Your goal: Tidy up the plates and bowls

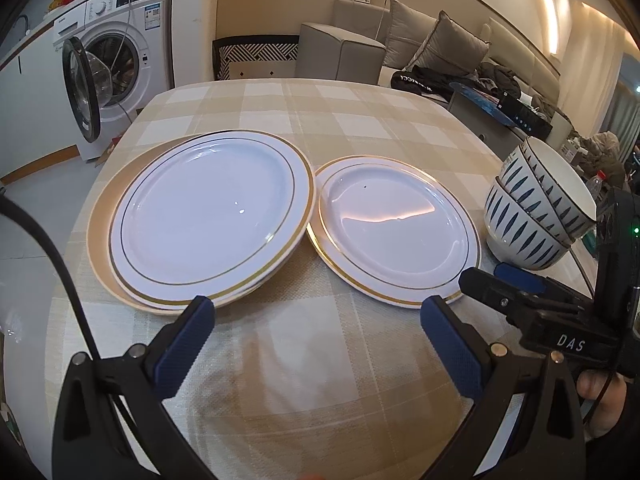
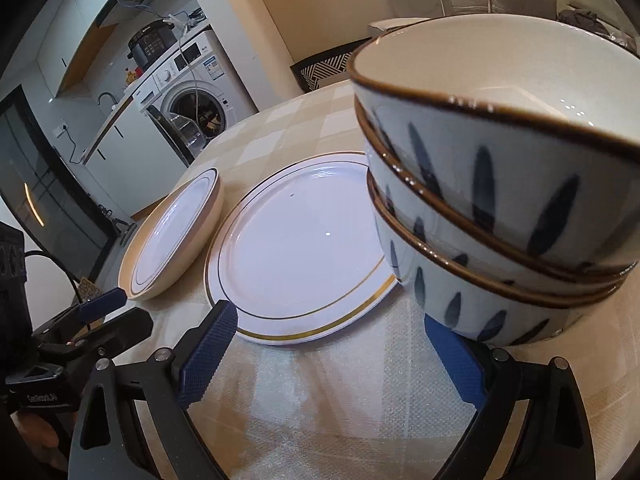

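Observation:
A stack of gold-rimmed white plates (image 1: 208,220) (image 2: 176,236) rests on a wider beige plate at the table's left. Beside it lies a smaller gold-rimmed white plate (image 1: 396,232) (image 2: 304,248). Three nested bowls with blue leaf marks (image 1: 536,216) (image 2: 500,200) stand to the right, the upper ones tilted. My left gripper (image 1: 318,312) (image 2: 104,308) is open and holds nothing, hovering just short of both plates' near rims. My right gripper (image 2: 330,320) (image 1: 496,276) is open too. Its left fingertip is at the small plate's rim and its right fingertip is at the foot of the bowls.
A checked beige cloth covers the table (image 1: 320,120). A washing machine (image 1: 116,60) with its door open stands far left. A grey sofa (image 1: 420,40) with cushions and clothes lies beyond. A red-capped bottle (image 1: 596,184) and clutter sit right of the bowls. A hand (image 1: 600,392) holds the right gripper.

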`<state>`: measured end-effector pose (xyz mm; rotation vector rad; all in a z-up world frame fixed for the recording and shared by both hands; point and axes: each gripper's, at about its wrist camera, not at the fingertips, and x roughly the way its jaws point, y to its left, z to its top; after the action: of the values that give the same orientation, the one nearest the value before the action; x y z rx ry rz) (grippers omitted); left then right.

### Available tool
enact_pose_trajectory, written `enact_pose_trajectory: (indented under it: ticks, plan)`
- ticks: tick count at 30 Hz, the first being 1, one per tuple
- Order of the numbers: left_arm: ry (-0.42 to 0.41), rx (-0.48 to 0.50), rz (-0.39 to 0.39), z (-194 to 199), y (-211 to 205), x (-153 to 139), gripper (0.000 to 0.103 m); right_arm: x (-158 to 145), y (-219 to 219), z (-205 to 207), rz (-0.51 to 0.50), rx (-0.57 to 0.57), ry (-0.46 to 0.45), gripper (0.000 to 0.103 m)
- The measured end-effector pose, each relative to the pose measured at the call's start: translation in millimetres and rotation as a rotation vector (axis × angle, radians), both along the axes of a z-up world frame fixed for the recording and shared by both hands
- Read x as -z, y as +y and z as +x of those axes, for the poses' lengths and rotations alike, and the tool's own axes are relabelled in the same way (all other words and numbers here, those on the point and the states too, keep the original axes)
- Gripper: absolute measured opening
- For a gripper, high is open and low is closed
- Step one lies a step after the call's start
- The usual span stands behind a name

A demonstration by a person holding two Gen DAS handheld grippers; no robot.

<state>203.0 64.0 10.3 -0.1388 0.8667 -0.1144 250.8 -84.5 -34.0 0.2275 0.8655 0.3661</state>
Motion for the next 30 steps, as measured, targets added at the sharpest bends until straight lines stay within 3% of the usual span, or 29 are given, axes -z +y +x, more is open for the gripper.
enact_pose_trajectory:
  ticks: [6,16,30]
  plan:
    - [0.014,0.015,0.004,4,-8,5,0.103,0,3,-8,-0.032,-0.02,-0.013,0.098]
    - [0.031,0.015,-0.006,10,-11,11,0.103,0,-5,-10,0.031,-0.007,-0.016,0.098]
    - [0.032,-0.061,-0.025,1,20,11,0.103,3,19,-16,0.086,-0.077,-0.017,0.098]
